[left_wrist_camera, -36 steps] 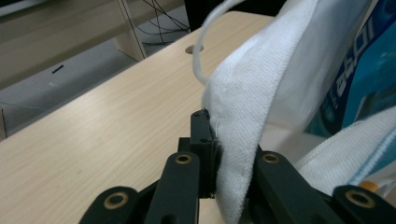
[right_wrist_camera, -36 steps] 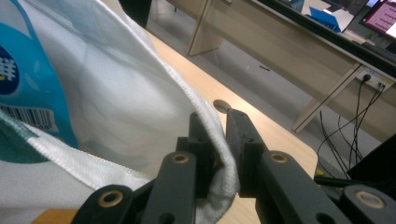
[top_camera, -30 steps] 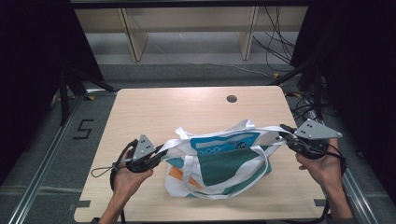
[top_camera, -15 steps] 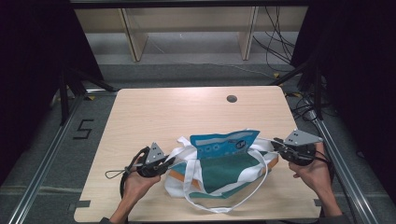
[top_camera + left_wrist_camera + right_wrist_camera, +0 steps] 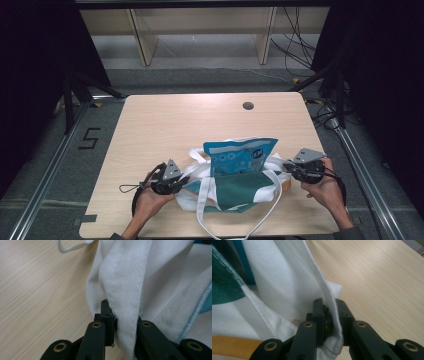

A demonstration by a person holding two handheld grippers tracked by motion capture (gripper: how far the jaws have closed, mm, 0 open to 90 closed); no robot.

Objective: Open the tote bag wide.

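At the table's near edge, about 6 o'clock in the high view, a long white strap loop (image 5: 240,220) of the bag trails toward the person. Just beyond it, at roughly 7 o'clock, the person's left hand (image 5: 150,200) holds the left gripper (image 5: 181,179), whose jaws are clamped on the left edge of a white, teal-green and light-blue woven fabric tote bag (image 5: 240,187). In the left gripper view the left gripper (image 5: 123,322) has a fold of the tote bag's white cloth (image 5: 130,290) pinched between its black jaws, with pale wood of the table (image 5: 37,290) at 9 o'clock.

At about 4 o'clock in the high view the right hand (image 5: 325,187) holds the right gripper (image 5: 290,169), closed on the bag's right edge. The right gripper view shows the right gripper (image 5: 329,312) squeezing a stitched white hem of the bag (image 5: 287,290); a teal panel and an orange strip lie toward 9 and 7 o'clock.

The bag lies slumped between the two grippers on the near half of the light wooden tabletop (image 5: 175,130), its light-blue printed panel (image 5: 240,156) standing up at the far side. Farther off, toward 12 o'clock, a small dark round hole (image 5: 248,105) sits in the tabletop. Beyond the table, pale wooden shelf legs (image 5: 142,37) stand on the grey floor, with black cables (image 5: 295,35) at 1 o'clock.
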